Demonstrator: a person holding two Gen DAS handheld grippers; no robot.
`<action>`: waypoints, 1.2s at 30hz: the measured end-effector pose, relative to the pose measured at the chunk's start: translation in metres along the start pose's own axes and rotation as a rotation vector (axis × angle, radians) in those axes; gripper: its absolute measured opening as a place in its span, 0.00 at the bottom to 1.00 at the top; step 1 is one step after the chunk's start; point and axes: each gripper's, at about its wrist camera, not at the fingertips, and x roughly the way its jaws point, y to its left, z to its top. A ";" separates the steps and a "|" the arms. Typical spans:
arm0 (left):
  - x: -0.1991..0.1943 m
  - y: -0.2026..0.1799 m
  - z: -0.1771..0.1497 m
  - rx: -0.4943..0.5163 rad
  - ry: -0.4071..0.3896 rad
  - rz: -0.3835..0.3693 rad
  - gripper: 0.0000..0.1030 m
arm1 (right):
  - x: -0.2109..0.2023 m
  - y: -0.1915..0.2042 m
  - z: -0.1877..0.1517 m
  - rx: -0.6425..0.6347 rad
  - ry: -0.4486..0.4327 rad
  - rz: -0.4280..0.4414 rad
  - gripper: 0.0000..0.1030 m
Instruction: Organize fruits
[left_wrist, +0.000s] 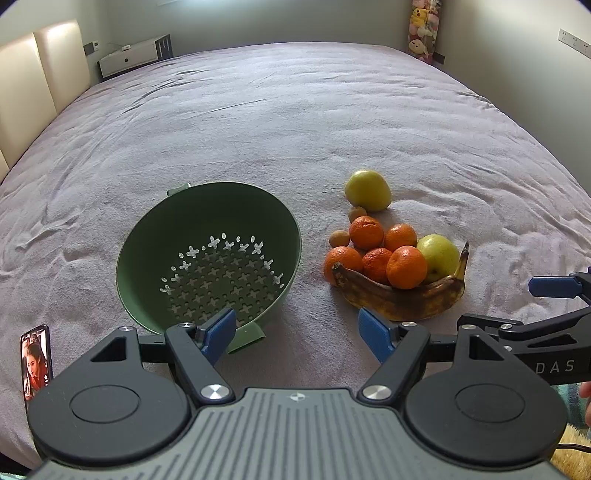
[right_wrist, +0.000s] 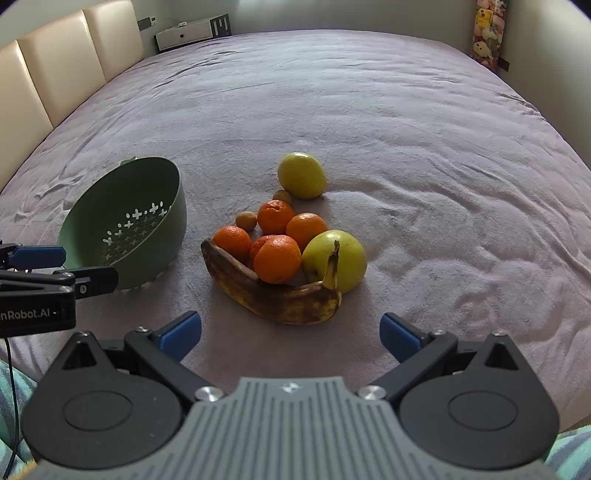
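Right wrist view: fruit pile (right_wrist: 284, 254) beside green colander (right_wrist: 125, 225).

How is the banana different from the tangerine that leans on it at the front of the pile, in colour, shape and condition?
The banana is long and curved, while the front tangerine is round. The banana's peel is yellow with heavy brown and black patches and looks overripe, while the tangerine is evenly bright orange. The banana lies directly on the bedspread, while the tangerine rests against the banana's inner curve. Both are unpeeled and outside the green colander.
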 end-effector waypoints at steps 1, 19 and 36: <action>0.000 0.000 0.000 0.000 0.001 0.000 0.86 | 0.000 0.000 0.000 0.001 0.000 0.000 0.96; 0.000 -0.001 -0.001 0.000 0.002 0.000 0.86 | 0.000 0.000 -0.002 0.001 -0.003 0.008 0.96; 0.000 0.000 -0.001 -0.001 0.002 0.000 0.86 | 0.001 0.000 -0.001 0.008 0.000 0.024 0.96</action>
